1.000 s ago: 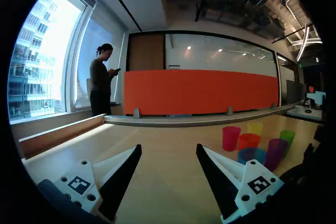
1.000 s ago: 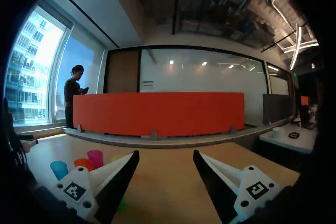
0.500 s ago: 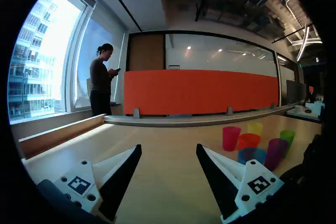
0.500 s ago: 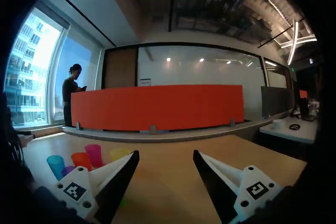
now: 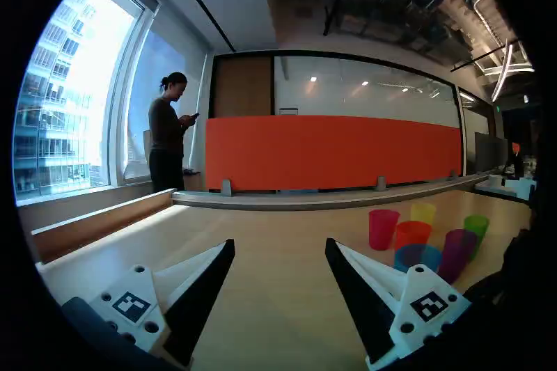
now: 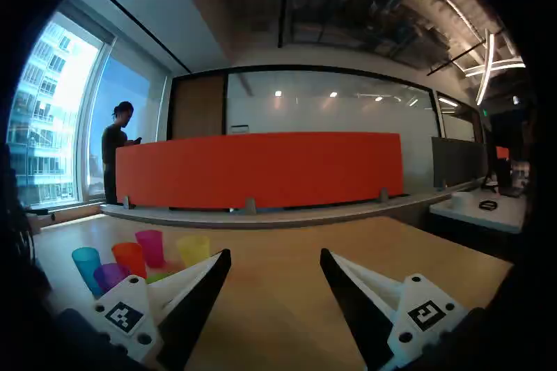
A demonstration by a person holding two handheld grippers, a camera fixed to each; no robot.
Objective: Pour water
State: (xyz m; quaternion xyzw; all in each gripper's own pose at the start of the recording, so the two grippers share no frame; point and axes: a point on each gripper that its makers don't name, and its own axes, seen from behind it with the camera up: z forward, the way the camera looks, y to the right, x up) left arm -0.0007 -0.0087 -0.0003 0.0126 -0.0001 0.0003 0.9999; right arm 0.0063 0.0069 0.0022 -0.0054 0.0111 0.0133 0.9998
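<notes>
Pale wood bench (image 5: 278, 315) stretches beneath the left gripper (image 5: 278, 242), its 2 white-and-black fingers spread wide with nothing between them. Ahead and to its right, 6 translucent plastic cups (image 5: 426, 240) stand upright in a tight cluster on the bench: a pink cup (image 5: 383, 229), a yellow cup (image 5: 422, 213), an orange cup (image 5: 411, 232), a green cup (image 5: 476, 227), a blue cup (image 5: 416, 257) and a purple cup (image 5: 457, 254). The foot of the blue one is hidden behind the gripper's right finger (whether any cup holds water cannot be told). In the right gripper view, the right gripper (image 6: 274, 254) is likewise held wide apart and empty above bare bench. There the cluster sits low to its left, outside the gap between its fingers, with the blue cup farthest left and the yellow cup just beside the left finger. Along the far edge of the bench runs a long orange partition (image 5: 334, 152), with a glass wall (image 5: 362, 89) rising behind it. A person (image 5: 167, 134) stands at the far left by the tall window (image 5: 63, 106), head bowed over something small held in both hands.
</notes>
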